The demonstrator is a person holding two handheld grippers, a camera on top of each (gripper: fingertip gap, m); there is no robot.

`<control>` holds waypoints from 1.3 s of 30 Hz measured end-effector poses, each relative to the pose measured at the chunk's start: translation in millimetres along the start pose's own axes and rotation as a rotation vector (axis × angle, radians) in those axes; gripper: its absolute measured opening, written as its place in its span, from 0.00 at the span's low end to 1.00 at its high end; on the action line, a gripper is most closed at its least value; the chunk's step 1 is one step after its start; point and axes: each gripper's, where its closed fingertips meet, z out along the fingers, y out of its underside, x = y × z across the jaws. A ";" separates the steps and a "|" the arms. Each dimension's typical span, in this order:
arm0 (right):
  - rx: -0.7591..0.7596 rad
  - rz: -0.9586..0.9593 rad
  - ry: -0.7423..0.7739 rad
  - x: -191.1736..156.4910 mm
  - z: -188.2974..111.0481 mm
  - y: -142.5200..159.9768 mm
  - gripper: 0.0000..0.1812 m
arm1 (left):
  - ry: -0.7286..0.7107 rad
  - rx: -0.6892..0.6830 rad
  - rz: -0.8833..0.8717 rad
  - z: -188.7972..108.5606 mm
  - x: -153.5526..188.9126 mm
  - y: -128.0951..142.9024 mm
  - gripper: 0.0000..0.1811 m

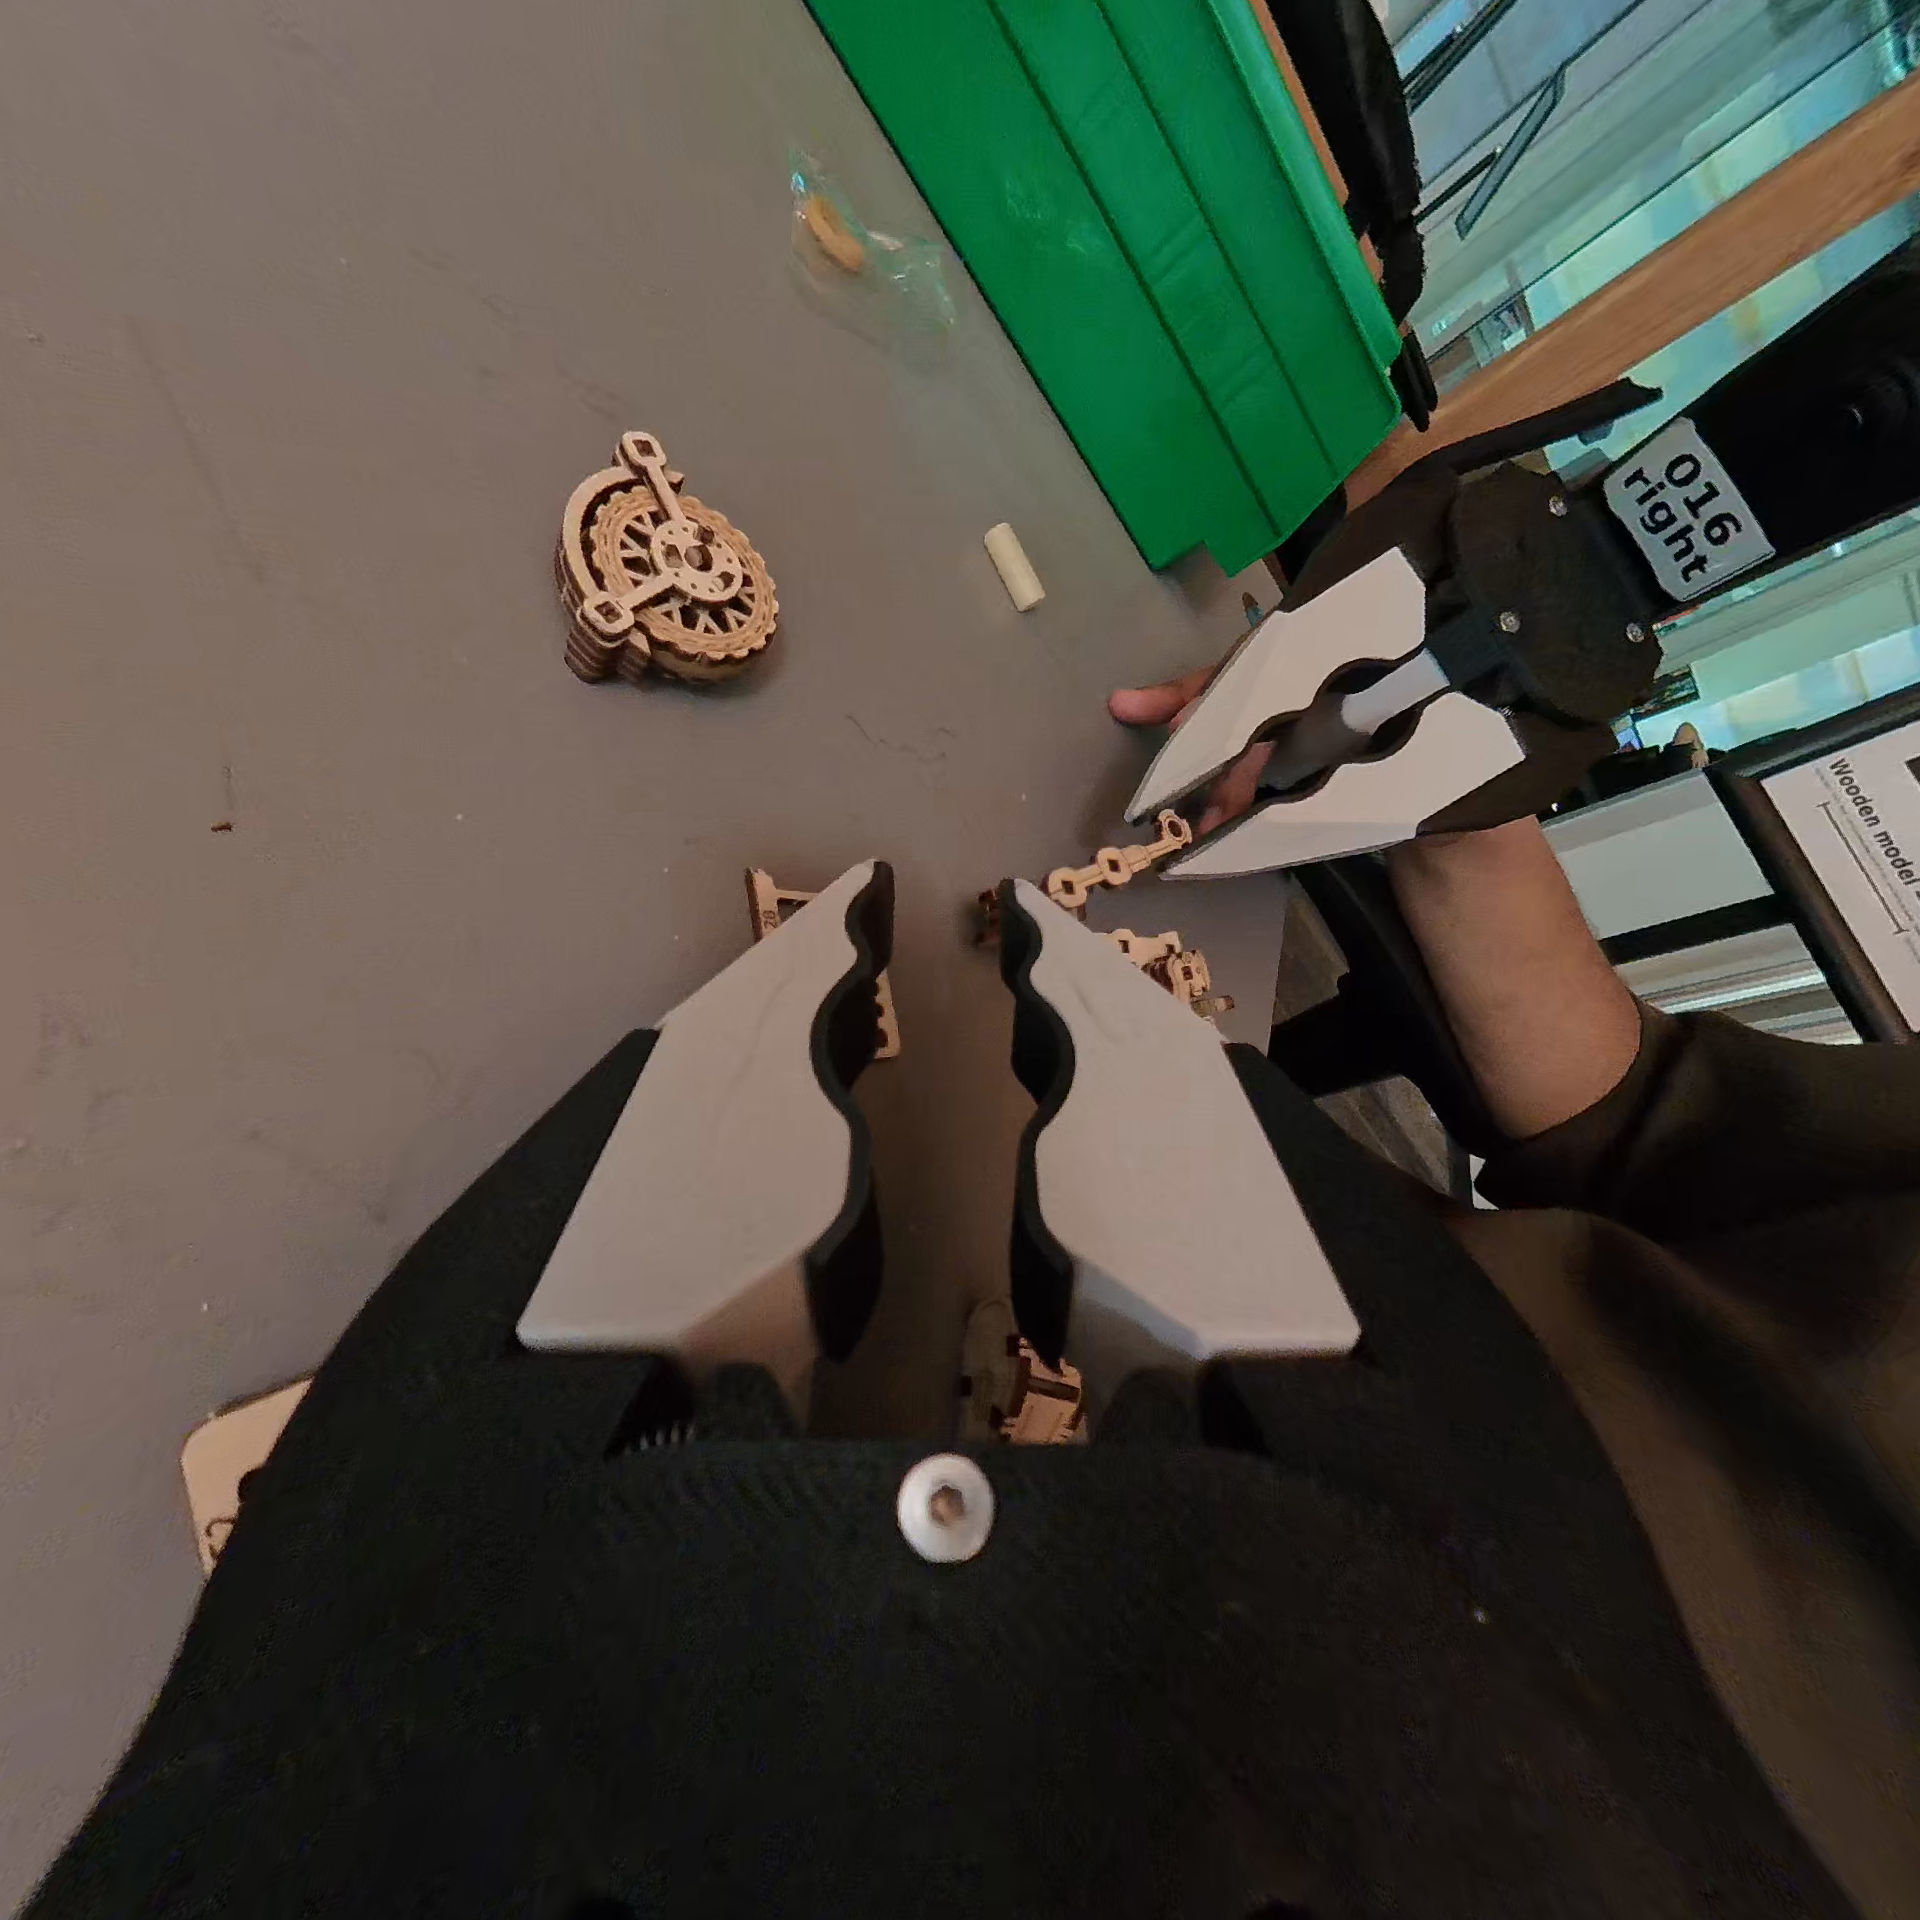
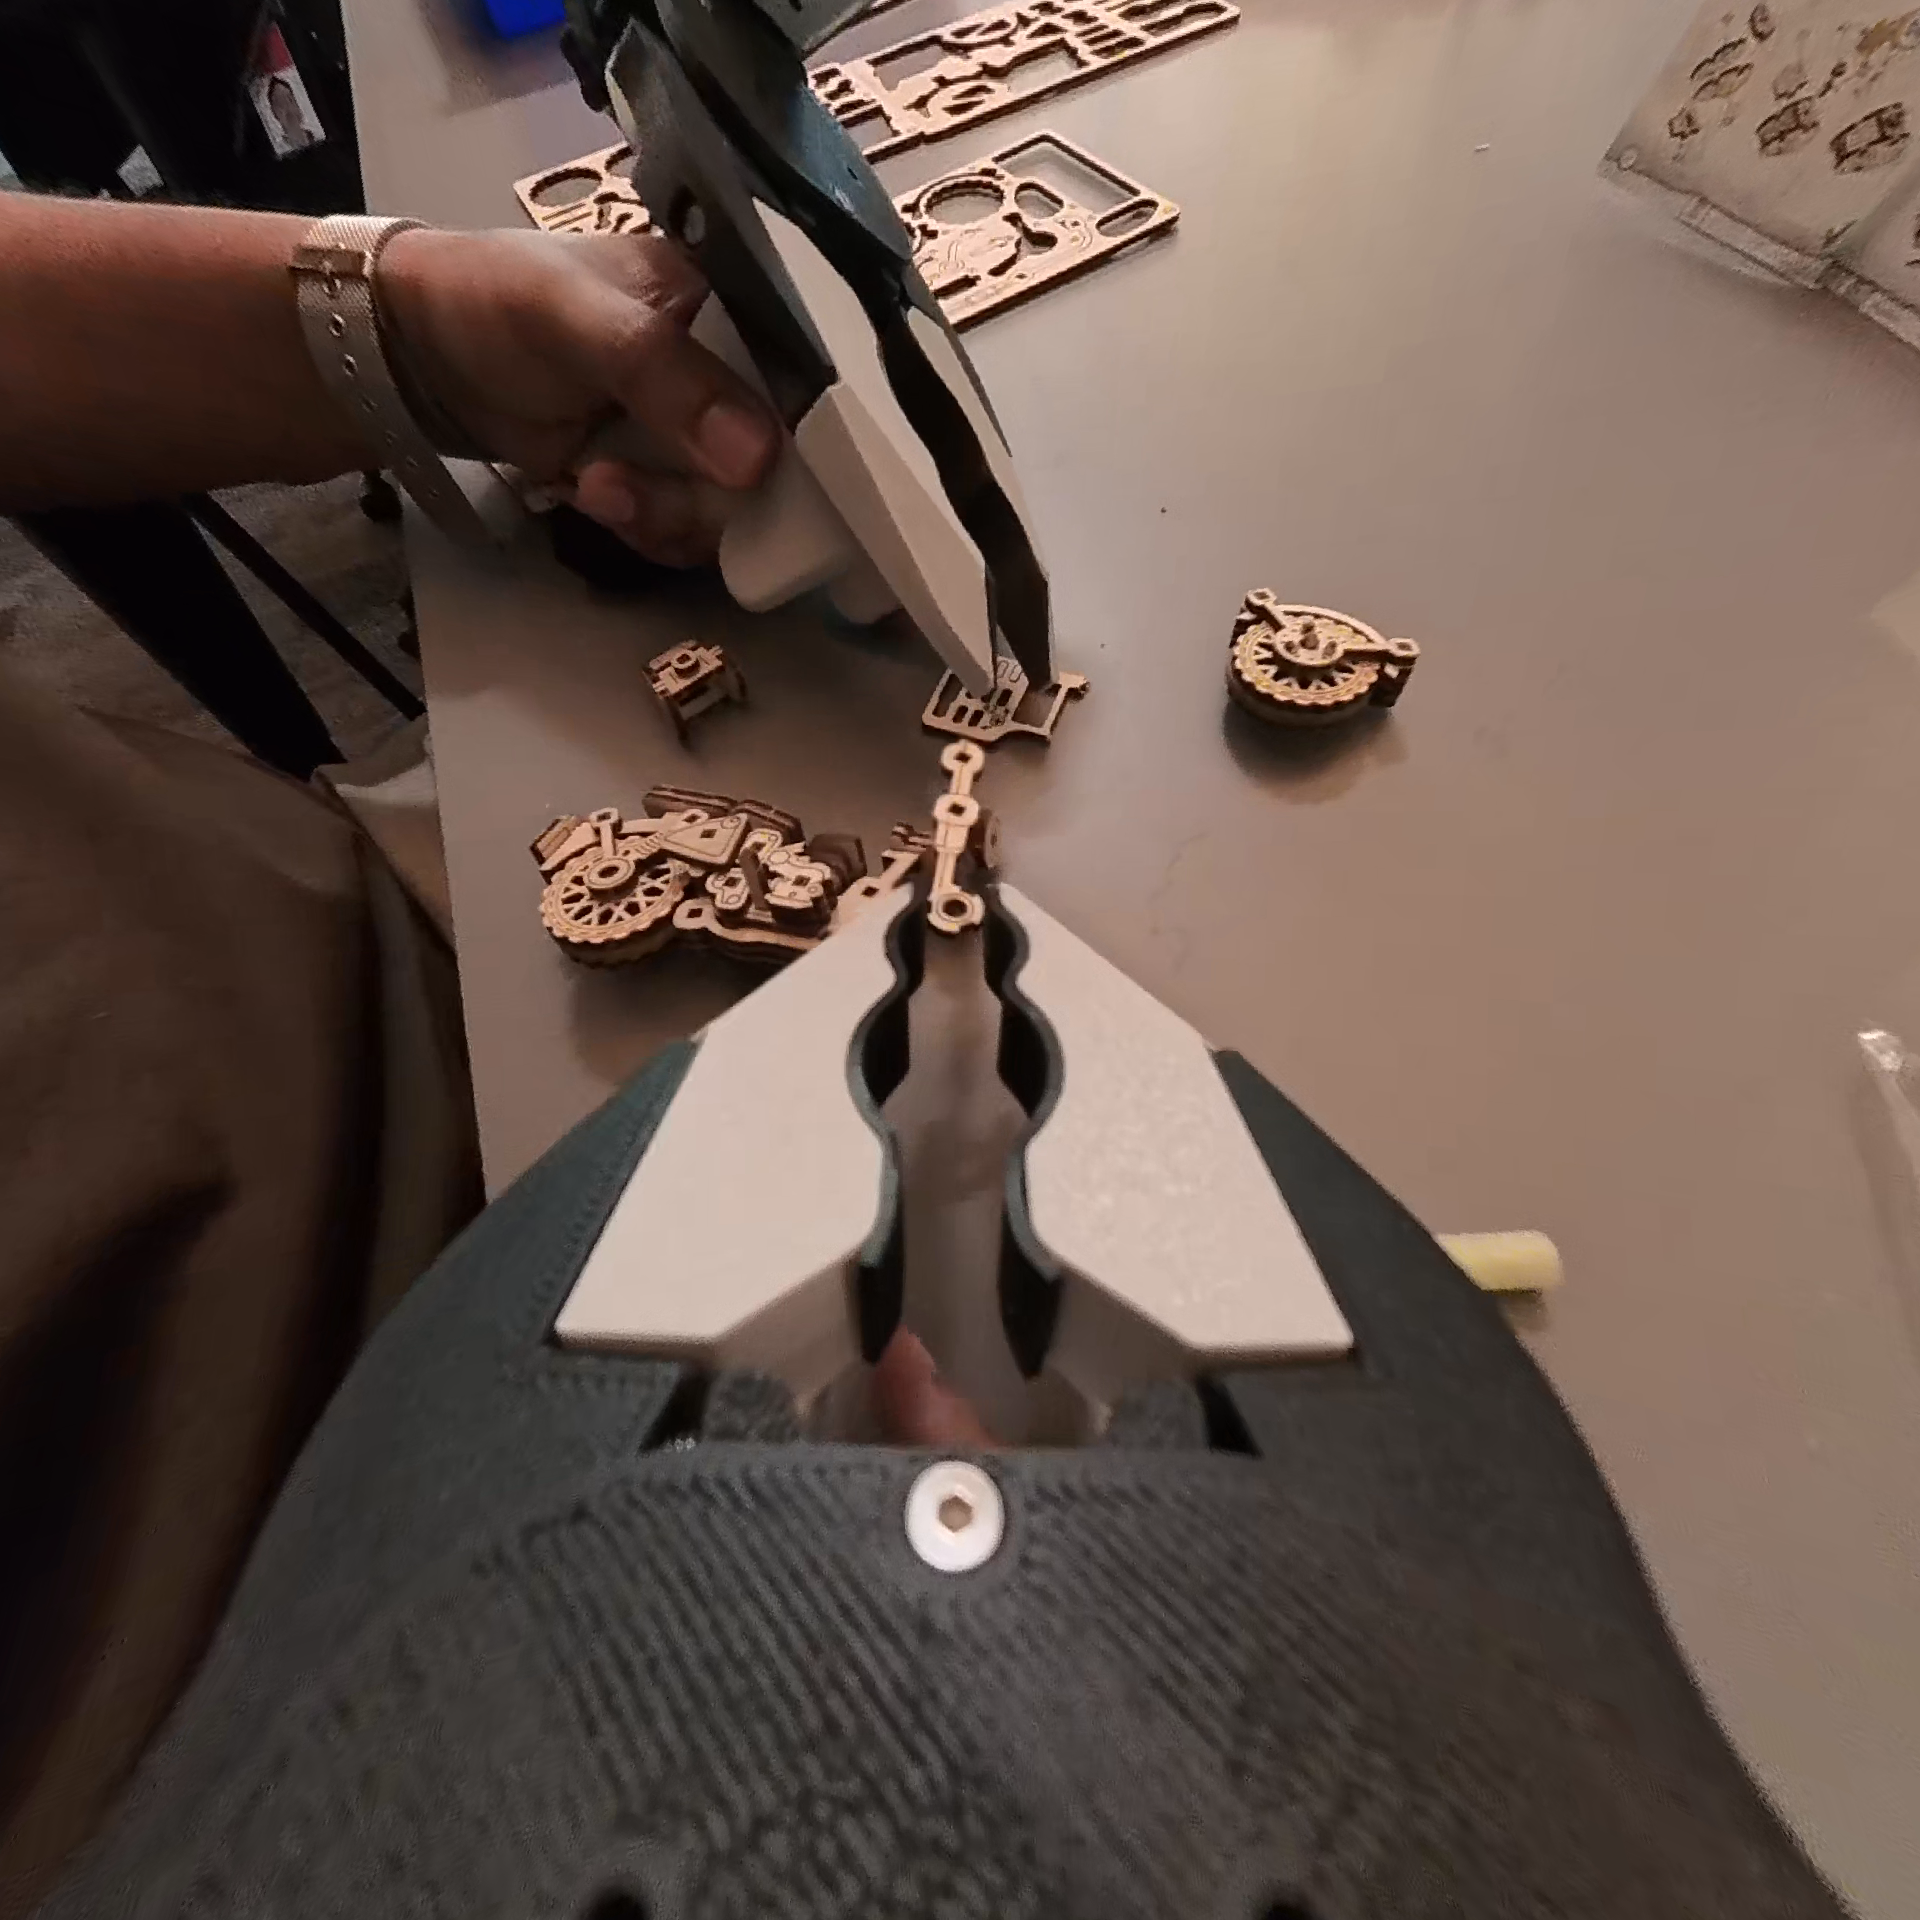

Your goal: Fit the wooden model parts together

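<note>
L wrist cam looks steeply down at the grey table (image 1: 312, 935), close, wheel assembly (image 1: 665, 566) ahead-left. R wrist cam looks lower, across the table, same wheel assembly (image 2: 1314, 660) ahead-right. Both share it & each other's gripper.

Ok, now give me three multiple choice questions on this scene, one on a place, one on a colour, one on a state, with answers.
1. Where is the wheel assembly? A on a chair; B on the grey table; C on the floor.
2. The bin has which colour? A blue; B red; C green.
3. The right gripper is? A shut on the wooden rod; B open, empty; C unseen.
Answers: 1 B, it lies alone on the tabletop; 2 C, plainly green; 3 A, the rod's end sits between its fingertips.
</note>
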 end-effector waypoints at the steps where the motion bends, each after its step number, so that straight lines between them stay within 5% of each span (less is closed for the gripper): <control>1: -0.006 0.000 0.009 1.3 0.0 1.4 0.05 | -0.003 -0.006 0.000 0.6 -0.4 0.7 0.10; 16: 0.019 -0.019 0.040 -2.0 -8.6 3.9 0.05 | 0.176 -0.260 0.106 13.8 4.6 7.2 0.04; 39: -0.070 -0.096 -0.099 -1.7 5.4 1.6 0.05 | 0.203 -0.237 0.078 10.9 4.1 2.4 0.08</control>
